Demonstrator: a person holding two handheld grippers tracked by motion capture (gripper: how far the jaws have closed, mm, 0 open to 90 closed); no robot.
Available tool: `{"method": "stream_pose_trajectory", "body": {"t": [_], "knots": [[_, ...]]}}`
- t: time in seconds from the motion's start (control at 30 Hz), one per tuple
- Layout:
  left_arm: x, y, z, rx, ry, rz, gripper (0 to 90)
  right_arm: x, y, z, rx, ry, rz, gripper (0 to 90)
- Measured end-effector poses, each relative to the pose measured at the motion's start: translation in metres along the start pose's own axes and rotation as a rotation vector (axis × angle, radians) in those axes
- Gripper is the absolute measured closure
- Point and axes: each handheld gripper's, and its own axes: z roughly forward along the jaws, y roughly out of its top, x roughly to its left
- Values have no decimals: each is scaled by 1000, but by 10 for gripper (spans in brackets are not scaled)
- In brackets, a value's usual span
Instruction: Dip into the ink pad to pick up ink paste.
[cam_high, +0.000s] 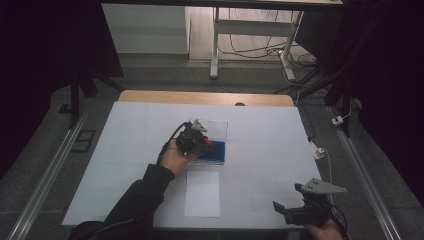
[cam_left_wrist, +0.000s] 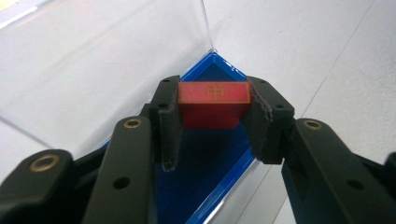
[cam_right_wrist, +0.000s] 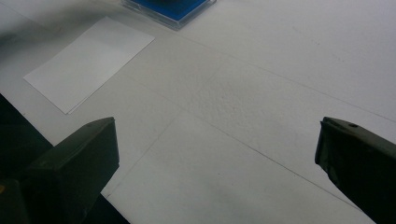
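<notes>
A small red block (cam_left_wrist: 214, 102) with a gold character on its top face is clamped between the jaws of my left gripper (cam_left_wrist: 214, 109), just above the blue lining of an open clear case (cam_left_wrist: 205, 172). From above, the left gripper (cam_high: 200, 142) hovers over that blue-based case (cam_high: 216, 151) in the middle of the white table, and the case's transparent lid (cam_high: 215, 129) stands up behind it. My right gripper (cam_high: 292, 210) rests near the front right edge of the table, jaws wide apart, with nothing between them (cam_right_wrist: 217, 158).
A white sheet of paper (cam_high: 202, 194) lies flat in front of the case, also seen in the right gripper view as the paper (cam_right_wrist: 88, 63). The white table cover (cam_high: 260, 145) ends at a wooden edge (cam_high: 205, 97) at the back. Table legs and cables stand beyond.
</notes>
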Motion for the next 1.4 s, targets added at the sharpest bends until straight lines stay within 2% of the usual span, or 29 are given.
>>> {"method": "stream_pose_trajectory", "body": {"t": [0.07,0.4,0.57,0.77,0.93,1.17,1.3,1.4], "knots": [[0,0,3,7,0,2,584,0,0,0,0,0,1,0],[7,-2,11,46,-9,-62,584,0,0,0,-1,2,1,0],[9,-4,13,60,-11,-76,584,0,0,0,-1,2,1,0],[3,-3,14,76,16,-23,587,0,0,0,0,1,1,0],[-1,-5,15,65,37,1,588,0,0,0,2,2,0,0],[-15,-3,16,82,119,74,589,0,0,1,6,1,-1,0],[-18,2,18,109,139,67,589,0,0,1,11,0,2,0],[-14,4,18,116,114,23,589,1,0,1,13,2,2,0]]}}
